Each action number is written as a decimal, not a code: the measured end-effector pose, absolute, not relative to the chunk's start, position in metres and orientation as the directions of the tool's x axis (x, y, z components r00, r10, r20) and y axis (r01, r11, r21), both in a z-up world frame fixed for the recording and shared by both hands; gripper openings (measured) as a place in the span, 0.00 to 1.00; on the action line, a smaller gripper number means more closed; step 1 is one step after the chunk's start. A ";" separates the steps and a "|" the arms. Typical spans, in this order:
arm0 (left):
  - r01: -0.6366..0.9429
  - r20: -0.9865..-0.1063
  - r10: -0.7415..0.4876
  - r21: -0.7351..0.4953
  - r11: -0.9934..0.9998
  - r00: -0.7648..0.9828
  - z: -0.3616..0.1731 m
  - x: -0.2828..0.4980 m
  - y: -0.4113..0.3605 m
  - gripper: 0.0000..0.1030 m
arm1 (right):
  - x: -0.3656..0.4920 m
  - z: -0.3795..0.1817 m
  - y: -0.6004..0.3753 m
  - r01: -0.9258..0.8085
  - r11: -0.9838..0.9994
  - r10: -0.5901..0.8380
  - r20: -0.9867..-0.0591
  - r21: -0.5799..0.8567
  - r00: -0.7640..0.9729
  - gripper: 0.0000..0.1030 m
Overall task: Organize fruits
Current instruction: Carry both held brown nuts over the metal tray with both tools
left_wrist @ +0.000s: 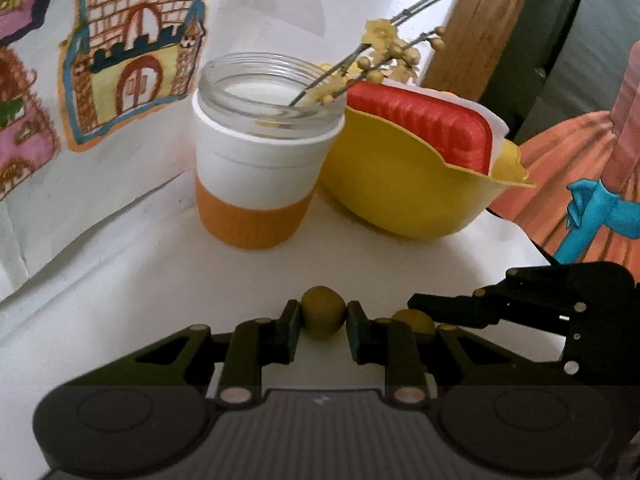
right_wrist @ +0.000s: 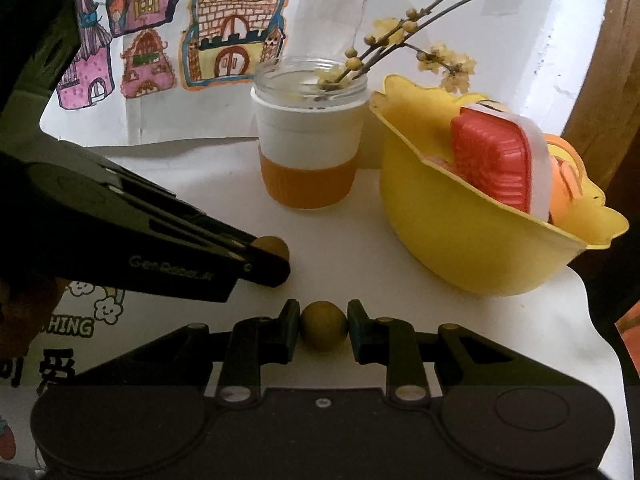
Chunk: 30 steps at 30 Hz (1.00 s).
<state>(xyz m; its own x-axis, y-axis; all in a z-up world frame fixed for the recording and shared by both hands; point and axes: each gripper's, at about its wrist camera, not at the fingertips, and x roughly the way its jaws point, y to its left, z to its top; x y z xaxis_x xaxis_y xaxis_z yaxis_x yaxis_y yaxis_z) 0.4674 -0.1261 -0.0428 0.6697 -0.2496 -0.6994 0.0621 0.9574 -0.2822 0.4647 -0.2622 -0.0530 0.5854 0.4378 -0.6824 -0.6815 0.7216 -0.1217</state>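
Clamped between the left claw (left_wrist: pixel 323 318) pads sits one small olive-green fruit (left_wrist: pixel 322 317); the right claw (right_wrist: pixel 323 326) grips a second olive-green fruit (right_wrist: pixel 323 325) the same way, both low over the white tabletop (right_wrist: pixel 360 248). Beyond stand a yellow bowl (right_wrist: pixel 460 248) holding a red-and-white toy slice (right_wrist: pixel 496 160), and a glass jar (right_wrist: pixel 310 132) with flowering twigs (right_wrist: pixel 404 36).

Two small round olive-green fruits, matte skin. One (left_wrist: pixel 323 317) sits pinched between the pads of the left claw (left_wrist: pixel 323 320), above the white bench (left_wrist: pixel 360 256). The other (right_wrist: pixel 323 325) sits pinched likewise in the right claw (right_wrist: pixel 323 326). The two are near each other, not touching. Yellow bowl (right_wrist: pixel 460 240) stands tilted on the bench beyond them, holding a red-and-white slice (right_wrist: pixel 496 160) and an orange piece (right_wrist: pixel 564 184).
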 end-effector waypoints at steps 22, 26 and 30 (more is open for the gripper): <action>0.152 -0.650 -0.346 -0.336 0.929 0.677 0.004 0.404 -0.130 0.26 | 0.388 -0.005 -0.296 -0.627 0.765 0.423 -0.619 -0.147 0.662 0.27; 0.161 -0.641 -0.353 -0.339 0.927 0.681 0.014 0.390 -0.132 0.26 | 0.371 -0.002 -0.303 -0.619 0.771 0.419 -0.614 -0.150 0.669 0.27; 0.176 -0.635 -0.363 -0.340 0.924 0.682 0.019 0.373 -0.140 0.26 | 0.352 -0.001 -0.314 -0.611 0.778 0.414 -0.611 -0.147 0.674 0.27</action>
<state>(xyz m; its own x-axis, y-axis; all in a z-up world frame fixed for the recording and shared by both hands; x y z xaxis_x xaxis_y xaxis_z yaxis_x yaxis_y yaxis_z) 0.3732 -0.1403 0.0194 0.6820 -0.3632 -0.6348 0.1758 0.9239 -0.3399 0.3518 -0.3136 -0.0013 0.6742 0.4141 -0.6115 -0.6108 0.7781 -0.1466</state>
